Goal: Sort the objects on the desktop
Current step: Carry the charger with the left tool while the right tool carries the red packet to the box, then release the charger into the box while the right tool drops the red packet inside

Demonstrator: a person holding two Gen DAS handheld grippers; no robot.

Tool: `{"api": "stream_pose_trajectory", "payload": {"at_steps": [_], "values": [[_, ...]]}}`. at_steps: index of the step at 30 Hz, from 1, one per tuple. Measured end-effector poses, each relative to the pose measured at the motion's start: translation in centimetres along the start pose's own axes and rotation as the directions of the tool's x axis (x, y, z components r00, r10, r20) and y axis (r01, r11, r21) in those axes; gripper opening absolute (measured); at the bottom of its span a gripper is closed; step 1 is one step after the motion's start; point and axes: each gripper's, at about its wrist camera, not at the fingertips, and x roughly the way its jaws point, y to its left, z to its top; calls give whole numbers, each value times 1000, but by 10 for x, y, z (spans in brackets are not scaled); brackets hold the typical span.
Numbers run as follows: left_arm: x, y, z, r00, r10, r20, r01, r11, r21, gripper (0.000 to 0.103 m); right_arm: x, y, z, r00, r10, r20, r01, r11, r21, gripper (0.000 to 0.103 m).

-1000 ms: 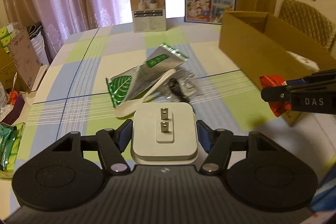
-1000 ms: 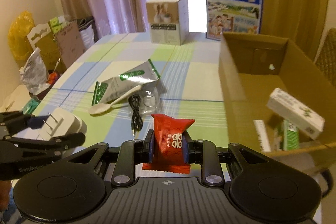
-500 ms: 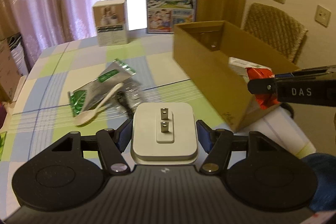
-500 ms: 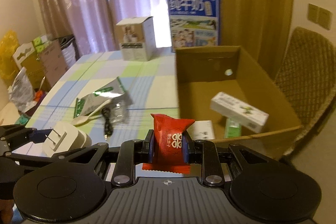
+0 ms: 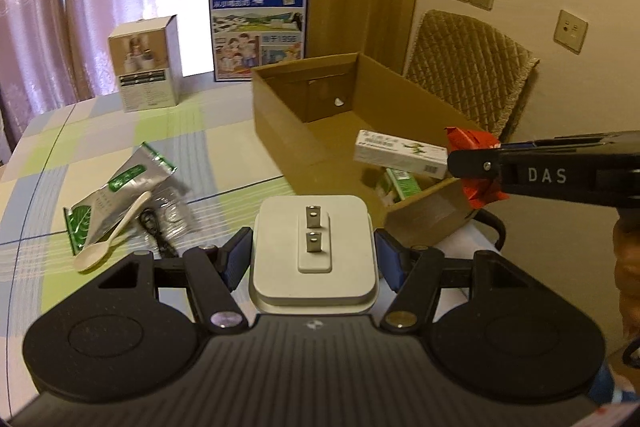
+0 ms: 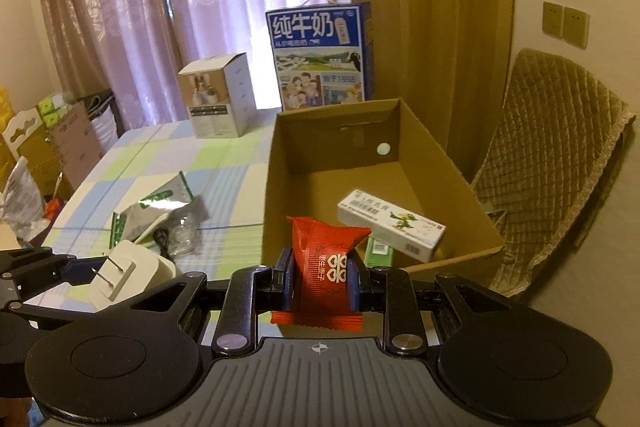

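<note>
My left gripper point(image 5: 313, 255) is shut on a white plug adapter point(image 5: 313, 247), prongs facing the camera; it hangs above the table near the front corner of an open cardboard box point(image 5: 280, 115). My right gripper point(image 6: 320, 277) is shut on a red snack packet point(image 6: 325, 267), held over the box's point(image 6: 276, 179) near end. That packet point(image 5: 474, 143) and gripper arm also show at the right of the left wrist view. Inside the box lie a white carton point(image 6: 390, 225) and a green carton point(image 6: 378, 251). The adapter point(image 6: 120, 273) shows at lower left of the right wrist view.
On the checked tablecloth point(image 5: 120, 131) lie a silver-green pouch point(image 5: 120, 187), a white spoon point(image 5: 112, 239), a black cable point(image 5: 154, 231) and a clear bag. A small box point(image 5: 146, 63) and blue milk carton point(image 5: 258, 23) stand at the back. A quilted chair point(image 6: 548, 155) is right of the box.
Both grippers have swung right and risen a little, from over the table's middle toward the cardboard box, each keeping its load. The box's inside has come into view.
</note>
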Motion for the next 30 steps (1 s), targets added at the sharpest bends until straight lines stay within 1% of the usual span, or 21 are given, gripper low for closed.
{"api": "stream_pose_trajectory", "payload": {"at_steps": [16, 30], "values": [[18, -31, 24, 999, -42, 18, 42, 999, 24, 60, 6, -32, 12, 999, -32, 7, 32, 999, 10, 23], [43, -49, 47, 997, -73, 26, 73, 997, 12, 60, 17, -61, 28, 999, -48, 12, 47, 999, 16, 23]]}}
